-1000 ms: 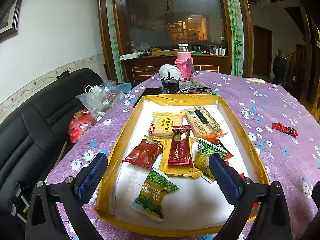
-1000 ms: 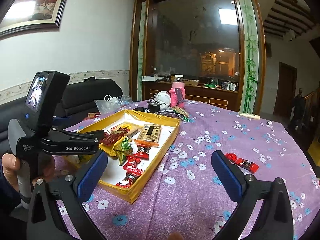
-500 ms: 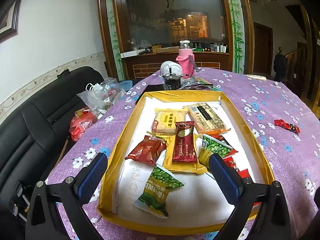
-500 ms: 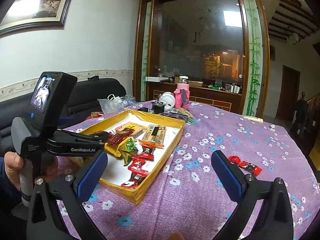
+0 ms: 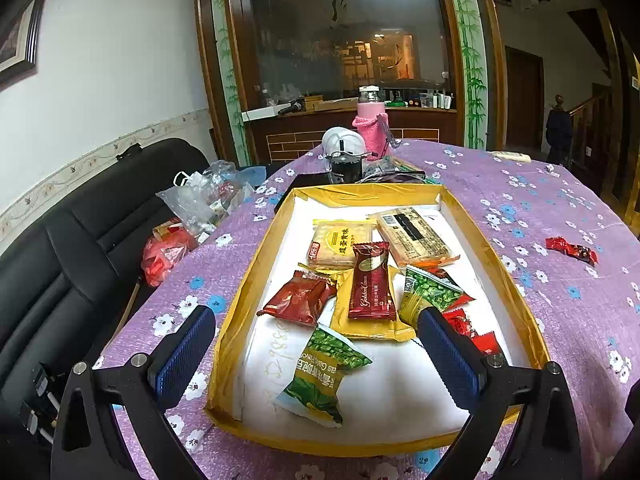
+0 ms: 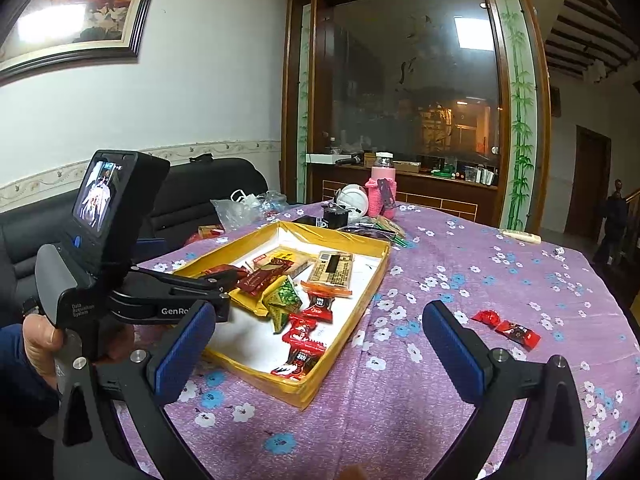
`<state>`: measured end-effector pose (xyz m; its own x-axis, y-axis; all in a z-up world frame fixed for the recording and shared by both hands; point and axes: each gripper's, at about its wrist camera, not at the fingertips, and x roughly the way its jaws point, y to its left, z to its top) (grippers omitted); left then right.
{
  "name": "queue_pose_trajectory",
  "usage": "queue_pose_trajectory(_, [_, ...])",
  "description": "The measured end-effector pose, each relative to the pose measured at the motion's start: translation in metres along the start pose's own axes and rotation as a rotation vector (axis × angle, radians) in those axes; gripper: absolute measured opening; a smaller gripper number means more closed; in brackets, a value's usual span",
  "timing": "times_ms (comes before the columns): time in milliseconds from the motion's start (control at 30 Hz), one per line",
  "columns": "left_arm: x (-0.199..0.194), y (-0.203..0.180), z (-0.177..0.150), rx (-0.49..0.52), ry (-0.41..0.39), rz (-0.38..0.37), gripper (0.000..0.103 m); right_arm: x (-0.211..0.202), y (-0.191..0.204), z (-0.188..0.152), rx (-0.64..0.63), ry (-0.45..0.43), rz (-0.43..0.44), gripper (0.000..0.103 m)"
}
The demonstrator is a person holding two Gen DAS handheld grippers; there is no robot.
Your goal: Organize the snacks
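Observation:
A yellow-rimmed tray (image 5: pixel 250 292) with a white floor sits on the purple flowered tablecloth and holds several snack packets: a green pea packet (image 5: pixel 324 372), a dark red Golden Crown bar (image 5: pixel 370 282), a red pouch (image 5: pixel 300 300), a yellow cracker pack (image 5: pixel 340 240) and a tan biscuit pack (image 5: pixel 416 236). My left gripper (image 5: pixel 316 356) is open and empty above the tray's near end. My right gripper (image 6: pixel 316 348) is open and empty over the cloth right of the tray (image 6: pixel 352 312). Two loose red candies (image 6: pixel 506 326) lie on the cloth; they also show in the left wrist view (image 5: pixel 572 249).
A pink bottle (image 5: pixel 370 120), a white cap (image 5: pixel 342 142) and a black cup (image 5: pixel 346 166) stand beyond the tray. Plastic bags (image 5: pixel 208 196) lie at the table's left edge beside a black sofa (image 5: pixel 72 264). The left gripper body with its screen (image 6: pixel 116 200) shows in the right wrist view.
Both grippers have risen and tilted slightly; the tray and table sit lower in both views. Nothing was taken hold of or moved.

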<state>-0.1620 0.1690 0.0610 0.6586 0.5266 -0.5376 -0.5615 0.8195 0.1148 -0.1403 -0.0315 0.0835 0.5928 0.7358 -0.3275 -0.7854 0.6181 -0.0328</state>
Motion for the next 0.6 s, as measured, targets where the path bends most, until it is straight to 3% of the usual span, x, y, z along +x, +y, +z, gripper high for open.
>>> queue_pose_trajectory(600, [-0.0102, 0.0078, -0.0031, -0.011, -0.009, 0.023, 0.102, -0.0066, 0.0074, 0.0007, -0.002, -0.006, 0.018, 0.103])
